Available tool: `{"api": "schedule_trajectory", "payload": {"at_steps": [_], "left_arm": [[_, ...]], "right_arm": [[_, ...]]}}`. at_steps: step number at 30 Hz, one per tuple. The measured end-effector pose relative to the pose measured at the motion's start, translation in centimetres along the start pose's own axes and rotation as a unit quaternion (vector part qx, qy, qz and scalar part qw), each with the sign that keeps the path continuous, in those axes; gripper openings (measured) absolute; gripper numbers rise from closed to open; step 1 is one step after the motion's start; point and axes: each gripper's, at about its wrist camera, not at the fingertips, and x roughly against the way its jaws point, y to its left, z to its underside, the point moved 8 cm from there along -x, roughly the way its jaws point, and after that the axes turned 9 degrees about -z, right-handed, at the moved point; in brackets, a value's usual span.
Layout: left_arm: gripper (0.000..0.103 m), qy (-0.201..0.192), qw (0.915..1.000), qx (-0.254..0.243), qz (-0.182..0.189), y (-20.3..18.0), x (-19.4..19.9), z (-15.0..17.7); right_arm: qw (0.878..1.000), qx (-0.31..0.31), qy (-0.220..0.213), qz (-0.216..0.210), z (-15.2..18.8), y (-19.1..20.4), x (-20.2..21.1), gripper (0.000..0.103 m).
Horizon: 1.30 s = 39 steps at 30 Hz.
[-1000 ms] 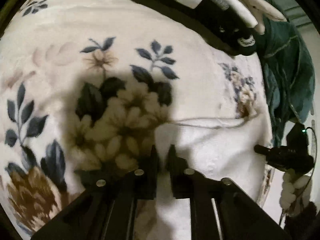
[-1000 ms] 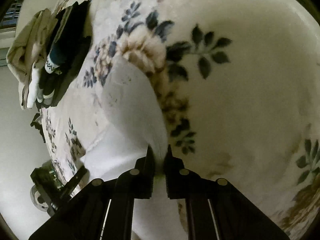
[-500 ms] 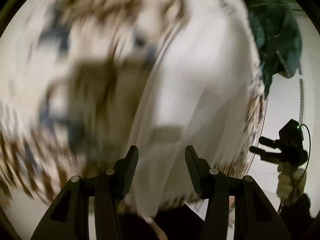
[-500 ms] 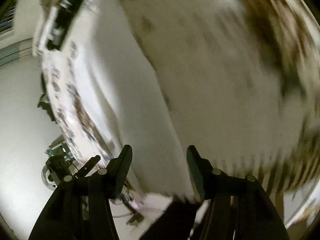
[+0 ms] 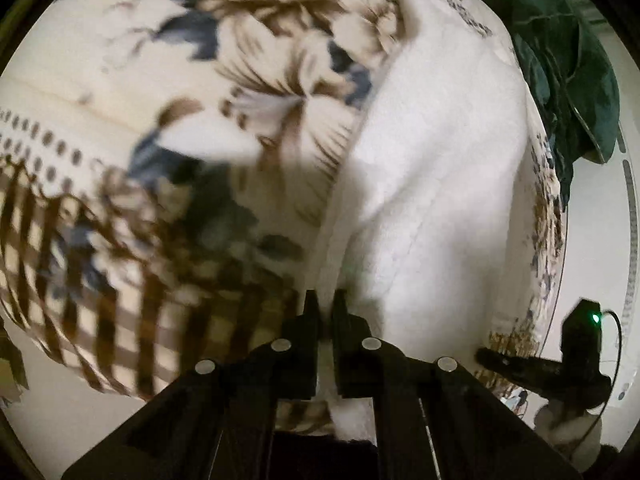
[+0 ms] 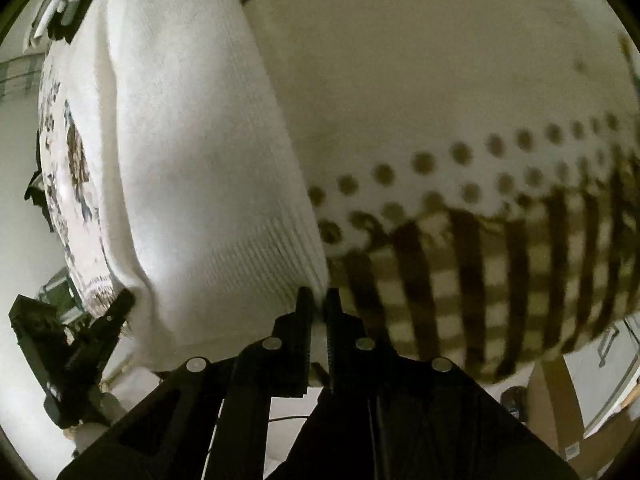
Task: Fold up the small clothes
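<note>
A white knit garment [image 5: 436,184] lies flat on a floral blanket [image 5: 168,92]. My left gripper [image 5: 326,300] is shut on its near left corner at the blanket's checked border. In the right wrist view the same garment [image 6: 192,152] shows its ribbed hem, and my right gripper [image 6: 319,298] is shut on the near right corner of that hem. The other gripper shows at the edge of each view, in the left wrist view [image 5: 560,364] and in the right wrist view [image 6: 68,352].
A dark green garment [image 5: 568,68] lies bunched at the blanket's far right. Dark clothes [image 6: 64,4] lie at the far end of the blanket. The blanket's checked border [image 6: 480,280] runs along the near edge, with floor and a cardboard box [image 6: 552,408] beyond.
Both grippers let go at the far fold, opened, swung back to the near edge of the garment and shut on its two near corners.
</note>
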Motion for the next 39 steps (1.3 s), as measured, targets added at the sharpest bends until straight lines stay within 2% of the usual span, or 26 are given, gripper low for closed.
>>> {"api": "schedule_trajectory", "payload": {"at_steps": [3,7,8,10,12,15,16,18,20,21,22,24,25,26,27,28,29,30,31,35,37,39], "left_arm": [[0.004,0.002,0.9999,-0.007,-0.014,0.7,-1.0,-0.8],[0.005,0.015,0.9989,-0.028,-0.035,0.4,-2.2,0.4],[0.005,0.017,0.9991,-0.021,-0.034,0.5,-2.2,0.7],[0.005,0.014,0.9998,0.016,0.003,0.5,-1.6,1.0],[0.006,0.017,0.9988,0.04,0.023,0.7,-1.4,1.3],[0.005,0.03,0.999,0.033,-0.01,1.8,-2.1,1.8],[0.005,0.043,0.9984,0.035,-0.013,2.0,-2.4,2.0],[0.007,0.055,0.9975,0.043,0.007,2.3,-2.1,2.1],[0.02,0.048,0.9977,0.045,0.013,2.5,-1.4,1.8],[0.037,0.047,0.9975,0.048,0.023,2.3,-1.2,1.7],[0.052,0.047,0.997,0.052,0.034,2.3,-1.2,1.6],[0.055,0.047,0.9962,0.053,0.052,1.9,-1.6,1.6],[0.055,0.05,0.996,0.05,0.053,1.6,-1.9,1.7],[0.055,0.054,0.9962,0.045,0.052,1.0,-2.5,1.8],[0.054,0.054,0.997,0.037,0.041,0.4,-3.0,2.1],[0.038,0.044,0.9983,0.03,0.026,0.1,-3.2,2.2],[0.016,0.029,0.9993,0.02,0.013,-0.2,-3.1,2.3],[0.008,0.019,0.9997,0.011,0.01,-0.6,-2.7,2.5],[0.007,0.003,0.9999,0.006,0.01,-1.1,-1.9,2.5],[0.007,-0.038,0.9989,0.011,0.025,-2.0,1.5,2.5],[0.007,-0.04,0.9987,0.017,0.027,-1.6,1.8,2.0],[0.007,-0.037,0.9987,0.029,0.02,0.0,1.3,1.6]], "right_arm": [[1.0,0.005,-0.016,0.012,1.2,-0.3,0.6,0.003],[1.0,-0.008,-0.009,0.014,0.5,-1.4,0.9,0.003],[1.0,-0.011,-0.005,0.0,0.6,-1.3,0.6,0.003],[1.0,-0.006,0.002,-0.006,0.9,-1.0,0.9,0.003],[1.0,0.009,0.029,-0.008,2.0,-1.6,1.6,0.003],[0.997,0.043,0.053,0.024,3.5,-1.8,0.7,0.003],[0.997,0.046,0.056,0.029,3.5,-2.1,0.3,0.003],[0.998,0.031,0.056,0.019,3.0,-2.8,-0.2,0.003],[0.997,0.026,0.069,-0.019,2.4,-1.7,-0.5,0.005],[0.997,0.024,0.072,-0.028,1.8,-1.3,-0.4,0.006],[0.997,0.019,0.066,-0.036,1.3,-1.2,0.0,0.011],[0.997,0.018,0.057,-0.055,0.4,-1.2,1.1,0.039],[0.997,0.016,0.054,-0.059,0.1,-1.5,1.5,0.06],[0.996,0.009,0.045,-0.07,-0.2,-1.6,1.8,0.067],[0.996,0.004,0.043,-0.075,-0.5,-1.9,1.9,0.067],[0.996,-0.004,0.047,-0.079,-0.5,-2.2,1.5,0.067],[0.994,-0.014,0.055,-0.092,-0.6,-2.6,1.0,0.065],[0.993,-0.019,0.057,-0.1,-0.6,-2.7,0.4,0.053],[0.994,-0.022,0.048,-0.098,-0.5,-3.0,0.2,0.003],[0.998,0.001,-0.003,-0.062,1.5,-2.4,0.7,0.004],[0.998,0.016,-0.035,-0.055,2.5,-1.7,2.7,0.003],[0.997,0.013,-0.042,-0.059,3.2,-1.4,3.8,0.003]]}}
